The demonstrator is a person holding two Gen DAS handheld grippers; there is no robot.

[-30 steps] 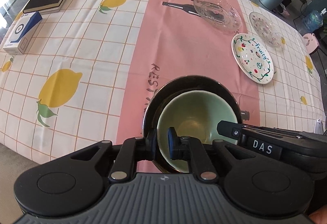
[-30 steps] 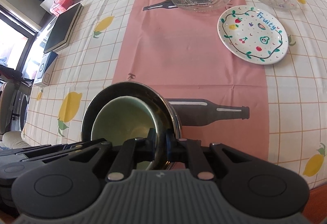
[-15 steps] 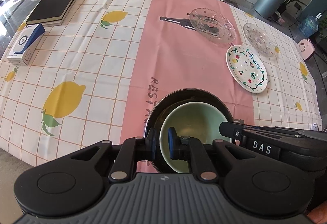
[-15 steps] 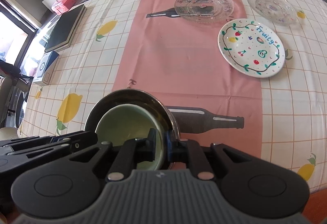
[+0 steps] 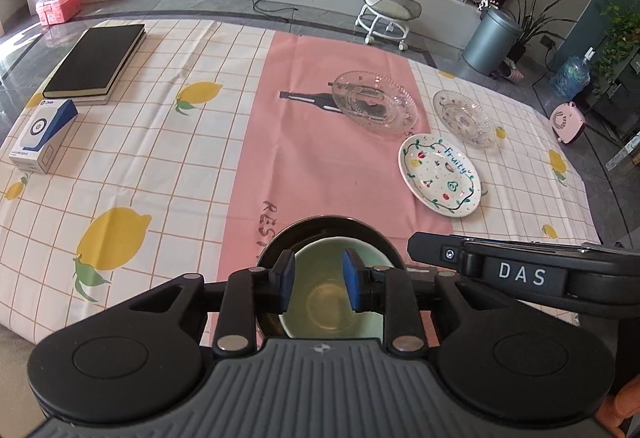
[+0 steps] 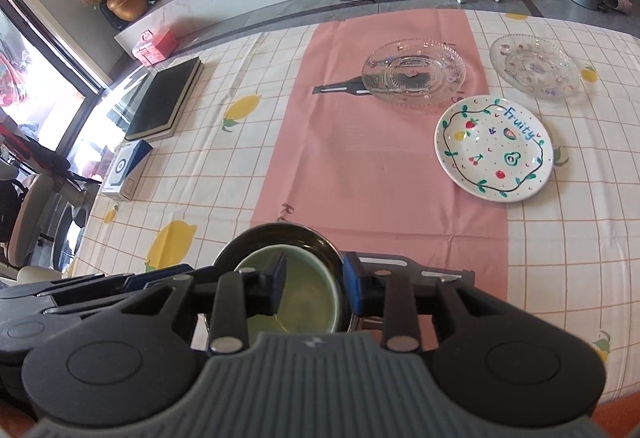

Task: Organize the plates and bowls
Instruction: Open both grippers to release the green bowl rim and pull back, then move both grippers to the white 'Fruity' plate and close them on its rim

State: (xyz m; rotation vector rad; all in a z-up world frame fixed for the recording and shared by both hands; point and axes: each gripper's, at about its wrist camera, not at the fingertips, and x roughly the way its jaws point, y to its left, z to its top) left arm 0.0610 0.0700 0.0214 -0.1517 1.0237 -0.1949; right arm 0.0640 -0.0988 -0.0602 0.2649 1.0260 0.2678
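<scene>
A pale green bowl (image 5: 324, 302) (image 6: 308, 298) sits nested inside a dark glossy bowl (image 5: 332, 224) (image 6: 280, 232) at the near end of the pink runner. My left gripper (image 5: 319, 280) hovers just above the bowls' left side, jaws opening, pads clear of the rims. My right gripper (image 6: 316, 280) hovers over their right side, also opening. The green bowl's rim lies between its pads, untouched. Farther right lie a white "Fruity" plate (image 5: 439, 174) (image 6: 494, 148) and two clear glass plates (image 5: 374, 102) (image 5: 464, 118).
A black book (image 5: 94, 58) and a blue-and-white box (image 5: 42, 136) lie at the far left of the lemon-print tablecloth (image 5: 160, 158). The table's near edge runs just below the bowls. A stool and a grey bin stand on the floor beyond the table.
Both grippers were shut on the nested bowls' rims. Their jaws have since spread and let go. Both have risen and tilted up, so more of the room shows.
</scene>
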